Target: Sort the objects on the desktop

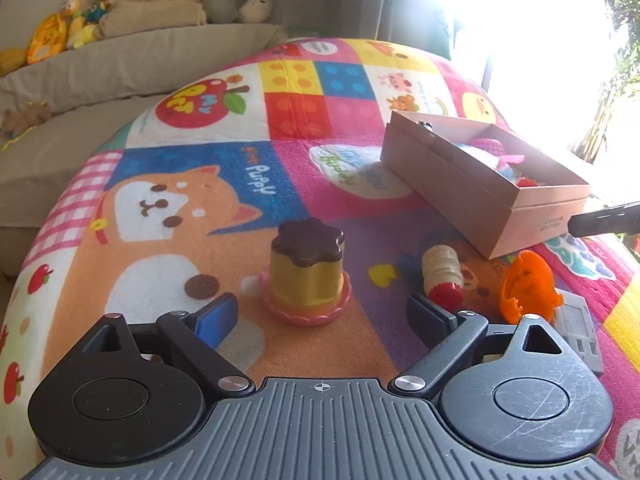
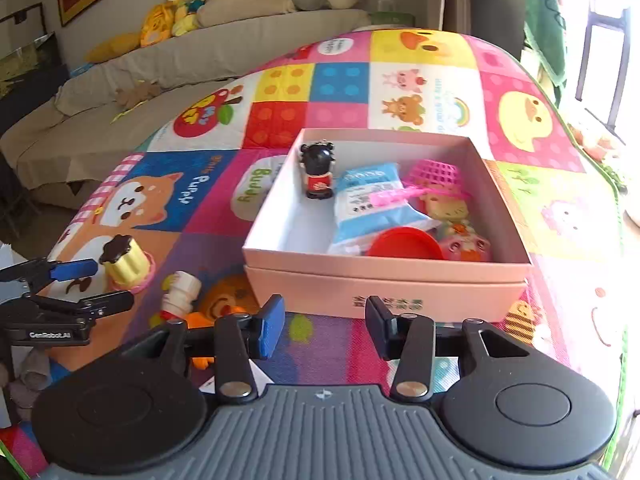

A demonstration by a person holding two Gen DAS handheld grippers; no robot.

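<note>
A toy pudding (image 1: 306, 276) with a brown top on a pink saucer stands on the patterned mat just ahead of my left gripper (image 1: 324, 314), which is open and empty. A small bottle with a red cap (image 1: 442, 276) and an orange toy (image 1: 528, 286) lie to its right. The pink box (image 2: 384, 284) holds a black-haired figurine (image 2: 318, 172), a blue packet (image 2: 370, 208), a pink basket (image 2: 434, 174) and a red lid (image 2: 404, 244). My right gripper (image 2: 326, 326) is open and empty, just before the box's front wall. The pudding (image 2: 124, 264) and left gripper (image 2: 86, 286) show at left.
A grey flat device (image 1: 580, 332) lies at the right beside the orange toy. The colourful mat (image 2: 340, 80) covers the table. A beige sofa with plush toys (image 2: 180, 12) stands behind. Bright window light is at the right.
</note>
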